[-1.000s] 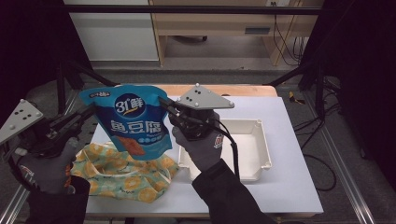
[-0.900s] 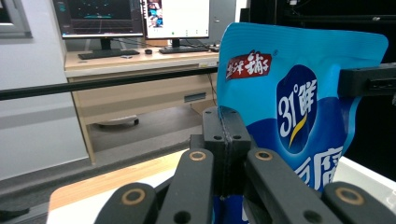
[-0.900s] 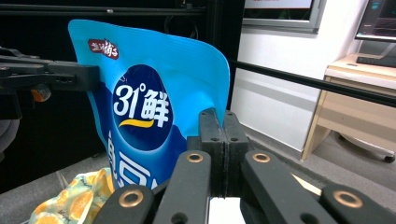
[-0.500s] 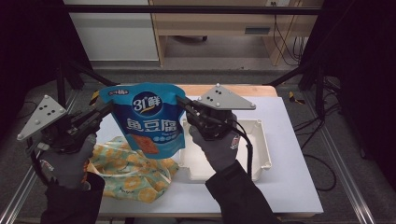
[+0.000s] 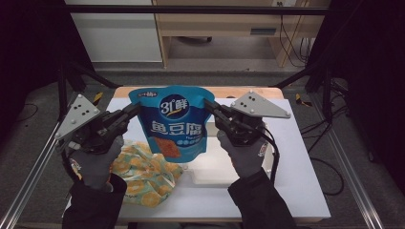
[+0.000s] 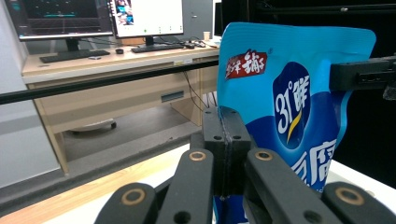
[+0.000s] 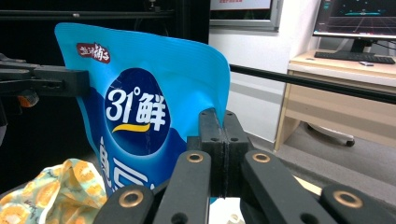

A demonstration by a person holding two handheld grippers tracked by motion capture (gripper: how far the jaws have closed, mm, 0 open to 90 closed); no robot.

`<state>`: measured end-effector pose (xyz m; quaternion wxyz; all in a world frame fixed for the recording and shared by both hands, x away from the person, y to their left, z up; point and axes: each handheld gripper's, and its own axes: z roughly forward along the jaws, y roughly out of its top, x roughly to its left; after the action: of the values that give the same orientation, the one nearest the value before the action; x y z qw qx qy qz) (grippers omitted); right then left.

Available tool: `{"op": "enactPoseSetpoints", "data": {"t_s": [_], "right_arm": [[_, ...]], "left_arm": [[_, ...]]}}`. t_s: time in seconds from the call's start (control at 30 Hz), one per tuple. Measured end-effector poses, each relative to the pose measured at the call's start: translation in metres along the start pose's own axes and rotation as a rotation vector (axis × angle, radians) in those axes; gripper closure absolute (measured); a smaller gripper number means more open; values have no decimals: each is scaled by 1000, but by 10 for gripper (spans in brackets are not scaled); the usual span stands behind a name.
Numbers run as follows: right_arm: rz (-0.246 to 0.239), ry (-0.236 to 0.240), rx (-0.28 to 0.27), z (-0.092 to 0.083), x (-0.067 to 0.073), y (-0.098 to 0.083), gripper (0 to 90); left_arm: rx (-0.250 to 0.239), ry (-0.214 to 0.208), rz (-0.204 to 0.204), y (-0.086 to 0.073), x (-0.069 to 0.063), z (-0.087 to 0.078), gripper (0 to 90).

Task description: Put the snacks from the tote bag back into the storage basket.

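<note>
Pouch (image 5: 174, 121) edges pinched, hanging clear

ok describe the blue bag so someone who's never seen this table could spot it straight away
Look above the middle of the white table, between the two black grippers. The blue snack bag hangs upright there, pinched at its side edges by the left gripper and right gripper. Unlike the yellow orange-printed pouch lying flat below, it is glossy blue with white lettering.
</note>
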<state>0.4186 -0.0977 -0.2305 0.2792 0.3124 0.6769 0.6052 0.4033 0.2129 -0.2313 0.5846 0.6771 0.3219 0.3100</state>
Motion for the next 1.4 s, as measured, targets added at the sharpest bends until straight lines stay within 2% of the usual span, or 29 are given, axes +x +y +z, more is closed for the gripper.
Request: {"op": "enactPoseSetpoints", "data": {"t_s": [0.6, 0.77, 0.83, 1.0, 1.13, 1.4], "right_arm": [[5, -50, -4, -23, -21, -4, 900], [12, -64, -2, -29, -28, -8, 900], [17, -67, -1, -31, -30, -10, 900], [20, -81, 1, -37, -36, -14, 900], [27, -93, 3, -41, -40, -17, 900], [36, -107, 11, -47, -48, -25, 900]], "left_arm": [[7, -45, -1, 0, -19, 26, 900], [11, -60, -1, -1, -25, 33, 900], [6, -63, 14, -1, -26, 37, 900], [8, -75, 9, -4, -32, 45, 900], [28, -89, 1, -7, -36, 51, 900], [38, -106, -2, -12, -42, 61, 900]]}}
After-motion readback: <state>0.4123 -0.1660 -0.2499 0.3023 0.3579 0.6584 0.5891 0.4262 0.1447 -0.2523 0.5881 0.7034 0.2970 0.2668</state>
